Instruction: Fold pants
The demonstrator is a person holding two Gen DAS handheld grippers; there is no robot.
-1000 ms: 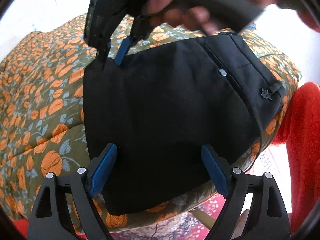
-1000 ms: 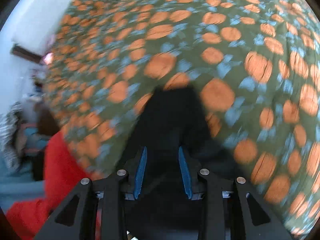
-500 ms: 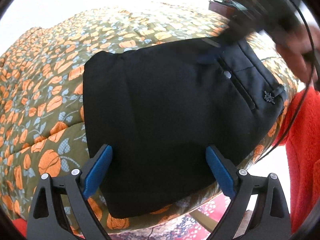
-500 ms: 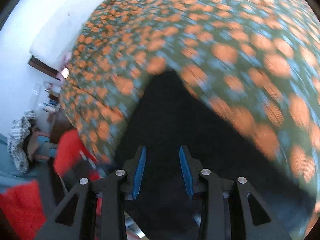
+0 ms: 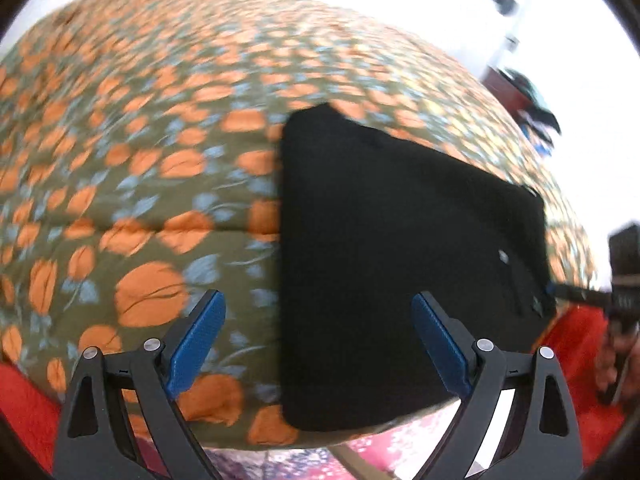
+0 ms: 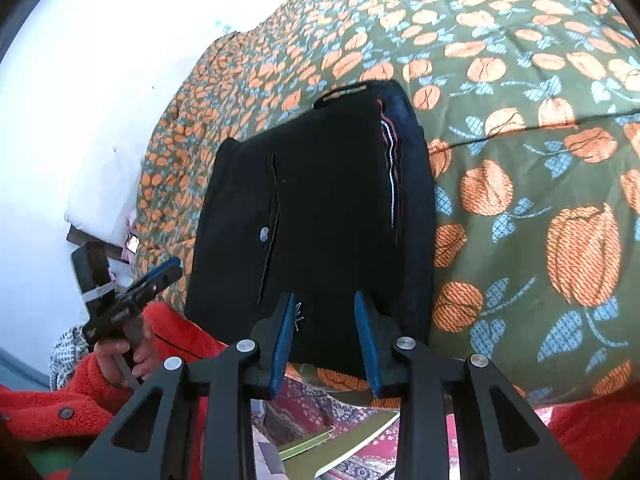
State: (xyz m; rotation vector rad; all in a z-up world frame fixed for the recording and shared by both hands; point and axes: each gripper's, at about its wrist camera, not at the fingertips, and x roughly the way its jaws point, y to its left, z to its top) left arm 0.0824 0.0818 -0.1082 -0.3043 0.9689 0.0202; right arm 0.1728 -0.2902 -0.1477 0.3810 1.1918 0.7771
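On the bed (image 6: 520, 92), near its edge | black pants (image 6: 320, 208) folded into a flat rectangle on the floral quilt | left hand-held gripper (image 5: 318, 340) spread wide, empty, above pants' side | right hand-held gripper (image 6: 326, 338) narrowing, nothing clamped, over the waistband end.

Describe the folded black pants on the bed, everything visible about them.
The folded black pants lie flat as a compact, roughly rectangular bundle near the edge of the green bedspread with orange flowers. The fabric looks like smooth, dark woven cloth. A slit pocket with a small pale button faces up, beside a striped seam line, with a belt loop at the far end. Only the bedspread touches them; neither tool is gripping them.
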